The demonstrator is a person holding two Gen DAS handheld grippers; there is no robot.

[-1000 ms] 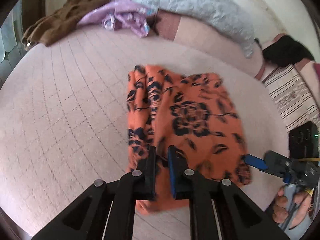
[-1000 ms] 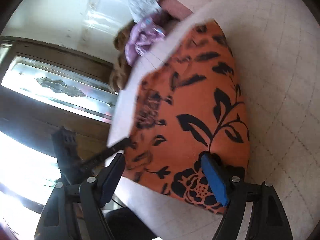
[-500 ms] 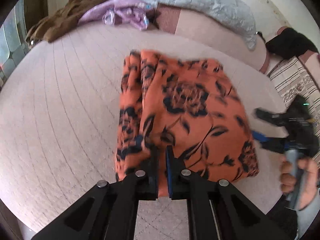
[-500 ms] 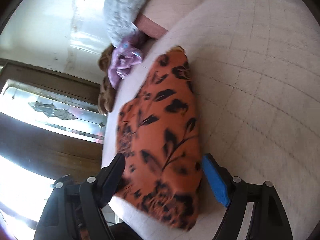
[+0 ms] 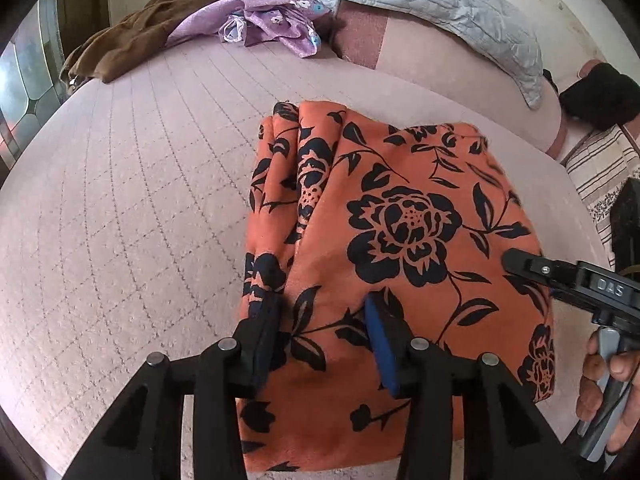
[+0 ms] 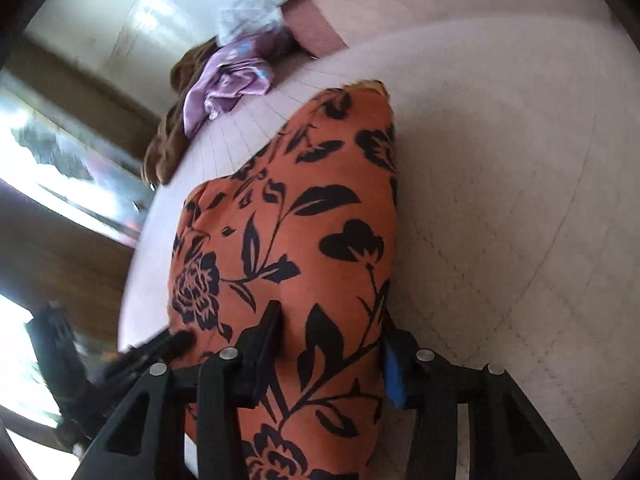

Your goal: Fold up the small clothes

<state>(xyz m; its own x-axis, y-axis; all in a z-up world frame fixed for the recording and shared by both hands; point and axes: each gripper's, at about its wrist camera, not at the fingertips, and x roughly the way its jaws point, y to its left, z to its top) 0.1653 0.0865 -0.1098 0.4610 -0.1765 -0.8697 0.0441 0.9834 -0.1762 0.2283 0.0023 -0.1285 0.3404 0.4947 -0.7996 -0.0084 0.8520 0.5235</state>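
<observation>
An orange garment with a black flower print [image 5: 400,232] lies folded on the pink quilted bed [image 5: 120,208]. My left gripper [image 5: 324,320] is open, its fingers resting on the garment's near edge with cloth between them. In the right wrist view the same garment [image 6: 304,240] fills the middle. My right gripper [image 6: 332,340] is open and straddles the garment's right end; it also shows in the left wrist view [image 5: 560,276], held by a hand.
A purple garment [image 5: 260,20] and a brown garment [image 5: 140,20] lie at the far side of the bed. A grey quilted pillow [image 5: 440,4] lies beyond. A black item [image 5: 600,96] and striped cloth [image 5: 600,168] sit at the right.
My left gripper has opened and let go of the garment's near edge. My right gripper has moved in over the garment's right end, partly narrowing. The garment now lies flat and folded.
</observation>
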